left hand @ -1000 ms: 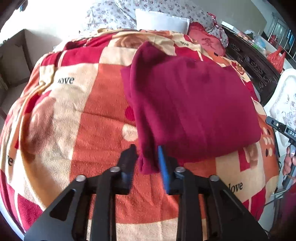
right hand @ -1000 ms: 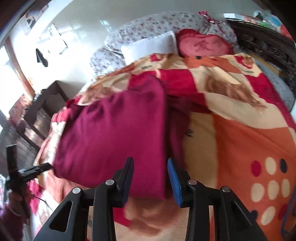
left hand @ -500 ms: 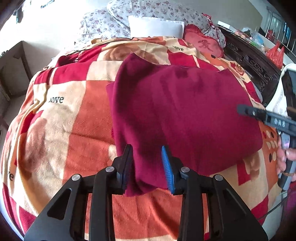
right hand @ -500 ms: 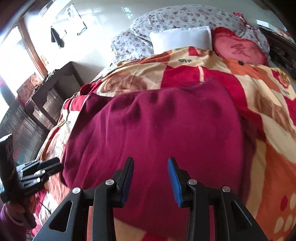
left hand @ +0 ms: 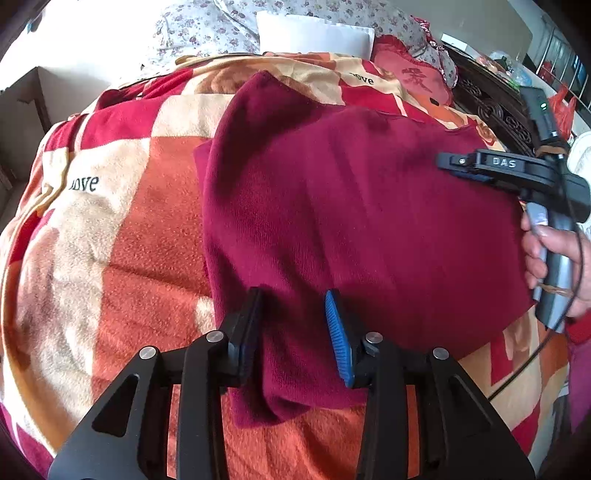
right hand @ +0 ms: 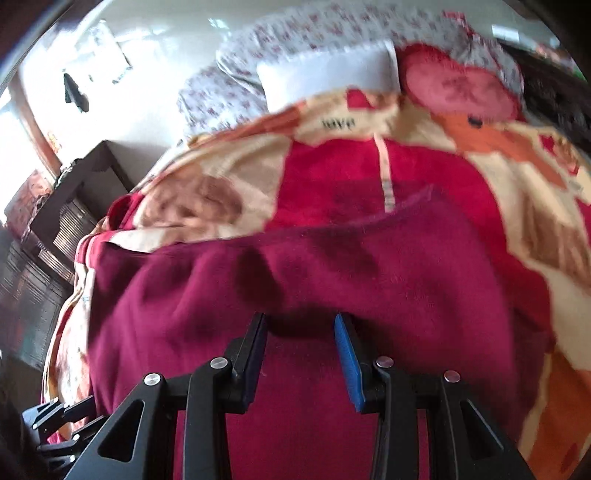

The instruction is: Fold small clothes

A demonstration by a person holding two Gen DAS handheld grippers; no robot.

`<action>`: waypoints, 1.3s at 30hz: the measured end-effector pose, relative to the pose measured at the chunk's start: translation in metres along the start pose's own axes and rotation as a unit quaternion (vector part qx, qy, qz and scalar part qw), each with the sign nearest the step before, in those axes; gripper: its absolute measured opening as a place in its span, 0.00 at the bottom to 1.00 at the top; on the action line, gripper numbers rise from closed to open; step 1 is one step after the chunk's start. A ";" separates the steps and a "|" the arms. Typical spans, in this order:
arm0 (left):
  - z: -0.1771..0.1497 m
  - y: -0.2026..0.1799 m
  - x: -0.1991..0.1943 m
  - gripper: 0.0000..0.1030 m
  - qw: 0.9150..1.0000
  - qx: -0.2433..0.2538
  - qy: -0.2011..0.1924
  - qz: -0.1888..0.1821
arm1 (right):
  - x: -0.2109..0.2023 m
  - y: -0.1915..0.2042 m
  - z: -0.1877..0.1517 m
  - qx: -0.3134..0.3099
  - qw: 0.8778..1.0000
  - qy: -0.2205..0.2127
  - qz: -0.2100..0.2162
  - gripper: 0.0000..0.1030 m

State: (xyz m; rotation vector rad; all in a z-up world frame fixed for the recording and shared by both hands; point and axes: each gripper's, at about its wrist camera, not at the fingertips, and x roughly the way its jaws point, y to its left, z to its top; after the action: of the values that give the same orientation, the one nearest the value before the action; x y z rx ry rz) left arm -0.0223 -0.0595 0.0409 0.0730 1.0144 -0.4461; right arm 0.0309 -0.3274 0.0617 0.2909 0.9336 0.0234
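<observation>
Fingers straddle folded maroon garment, opening.

One maroon garment, one patterned blanket, two grippers: left gripper, right gripper; one white pillow, one red cushion.

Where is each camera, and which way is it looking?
Left wrist: on the left gripper, looking down along its fingers at the maroon garment on the blanket; a hand holding the right gripper shows.
Right wrist: on the right gripper, looking over the garment toward the white pillow; the left gripper peeks in the bottom left corner.
Both share the garment, blanket and pillow.
</observation>
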 end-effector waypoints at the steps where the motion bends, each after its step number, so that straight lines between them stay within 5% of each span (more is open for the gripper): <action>1: 0.000 0.000 0.001 0.34 1.000 -0.001 0.000 -0.001 | 0.001 0.000 0.001 -0.002 1.000 -0.004 0.002 0.35; 5: 0.000 0.000 0.002 0.40 1.000 -0.006 -0.002 -0.007 | -0.007 0.011 0.002 -0.021 1.000 -0.009 -0.016 0.35; 11: -0.002 0.000 0.003 0.43 1.000 -0.017 -0.003 -0.009 | -0.026 0.036 0.001 -0.046 0.998 -0.032 0.017 0.35; 20: -0.005 -0.005 0.004 0.49 1.000 -0.019 -0.012 -0.002 | 0.014 0.037 0.004 -0.023 0.999 -0.023 0.021 0.36; 27: -0.007 -0.004 0.004 0.55 0.999 -0.036 -0.019 -0.009 | 0.016 0.055 0.003 -0.065 0.997 -0.028 -0.013 0.43; 39: -0.018 0.007 -0.029 0.55 0.996 -0.066 -0.051 -0.019 | 0.012 0.120 0.019 -0.113 0.991 -0.028 0.062 0.43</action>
State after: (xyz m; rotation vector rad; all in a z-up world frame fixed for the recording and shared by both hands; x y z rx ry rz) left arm -0.0471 -0.0384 0.0545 -0.0867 0.9430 -0.4136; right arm 0.0655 -0.2145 0.0939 0.1388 0.8463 0.2334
